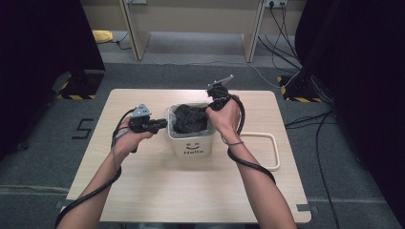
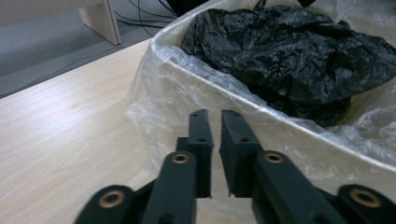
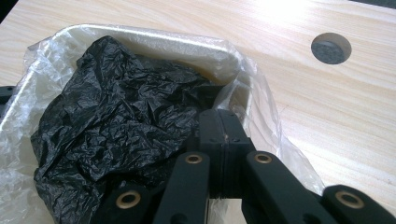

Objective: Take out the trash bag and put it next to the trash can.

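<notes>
At nine o'clock of the white bin [image 1: 191,143], the left gripper [image 2: 212,122] pinches the clear liner [image 2: 154,88], jaws nearly together. The right gripper [image 3: 223,122], at one o'clock, is pressed together on the liner's edge beside the black bag [image 3: 116,126]. Uneven pulls could tear the thin film or tip the bin.

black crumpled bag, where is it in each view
High view: the black bag is at table centre, inside the white bin.
Left gripper view: upper right, beyond the jaws.
Right gripper view: left and centre, beside the jaws.
Shared landmark: the clear liner over the bin's rim.
</notes>
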A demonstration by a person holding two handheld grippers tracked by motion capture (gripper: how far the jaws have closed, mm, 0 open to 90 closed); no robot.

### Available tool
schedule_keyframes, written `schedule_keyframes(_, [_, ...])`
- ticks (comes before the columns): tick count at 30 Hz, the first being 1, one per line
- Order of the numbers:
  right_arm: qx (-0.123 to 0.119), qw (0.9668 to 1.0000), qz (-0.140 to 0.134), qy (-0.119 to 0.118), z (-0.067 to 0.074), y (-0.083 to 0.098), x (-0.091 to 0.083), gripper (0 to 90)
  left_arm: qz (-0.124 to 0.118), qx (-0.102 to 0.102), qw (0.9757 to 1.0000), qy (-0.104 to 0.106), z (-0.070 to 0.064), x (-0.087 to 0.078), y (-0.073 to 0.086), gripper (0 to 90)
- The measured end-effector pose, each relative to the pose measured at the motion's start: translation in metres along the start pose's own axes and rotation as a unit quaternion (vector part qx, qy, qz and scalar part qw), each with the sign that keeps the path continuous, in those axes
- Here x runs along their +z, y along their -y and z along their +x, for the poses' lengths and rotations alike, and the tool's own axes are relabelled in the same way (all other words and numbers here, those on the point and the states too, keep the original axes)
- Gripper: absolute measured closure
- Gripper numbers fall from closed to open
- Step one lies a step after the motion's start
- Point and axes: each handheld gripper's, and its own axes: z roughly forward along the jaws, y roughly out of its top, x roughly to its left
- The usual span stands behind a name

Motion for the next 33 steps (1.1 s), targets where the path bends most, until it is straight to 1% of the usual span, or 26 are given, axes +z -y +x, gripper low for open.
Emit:
schedule_keyframes(4, [0.0, 1.0, -0.001, 0.0, -0.001, 0.0, 0.0, 89.9, -0.003, -0.001, 1.0, 0.0, -0.001, -0.002, -0.001, 89.4])
schedule_keyframes(14, [0.0, 1.0, -0.001, 0.001, -0.001, 0.0, -0.001, 89.8, -0.013, 0.007, 0.9999, -0.003, -0.003, -0.004, -0.008, 90.0])
schedule_keyframes(17, [0.001, 1.0, -0.001, 0.001, -0.002, 0.0, -0.001, 89.8, -0.02, 0.006, 0.9997, -0.014, -0.001, -0.007, -0.009, 89.6])
schedule_keyframes(19, [0.001, 1.0, -0.002, 0.001, -0.002, 0.0, -0.002, 89.8, -0.014, 0.003, 0.9996, -0.023, 0.001, -0.008, -0.011, 79.1])
schedule_keyframes(22, [0.002, 1.0, -0.001, 0.001, -0.003, 0.0, -0.002, 89.8, -0.003, -0.006, 0.9994, -0.033, 0.004, -0.009, -0.012, 58.0])
schedule_keyframes(24, [0.001, 1.0, 0.0, 0.001, -0.002, 0.001, -0.001, 89.7, 0.013, -0.007, 0.9993, -0.033, 0.005, -0.008, -0.012, 47.5])
schedule_keyframes(25, [0.0, 1.0, 0.0, 0.001, -0.002, 0.001, -0.001, 89.7, 0.021, -0.005, 0.9993, -0.031, 0.006, -0.007, -0.012, 43.7])
schedule_keyframes(27, [-0.001, 1.0, 0.0, 0.0, -0.002, 0.001, -0.001, 89.7, 0.025, -0.003, 0.9994, -0.025, 0.008, -0.006, -0.01, 40.5])
schedule_keyframes(29, [-0.001, 1.0, 0.001, 0.0, -0.002, 0.001, -0.001, 89.6, 0.033, -0.005, 0.9994, -0.012, 0.01, -0.005, -0.007, 38.6])
schedule_keyframes(31, [-0.001, 1.0, 0.001, 0.0, -0.002, 0.001, -0.001, 89.6, 0.04, 0.003, 0.9992, -0.002, 0.011, -0.003, -0.004, 37.9])
schedule_keyframes(33, [0.0, 1.0, 0.001, 0.0, -0.002, 0.001, -0.001, 89.6, 0.045, 0.005, 0.9989, 0.014, 0.011, -0.001, -0.001, 37.3])
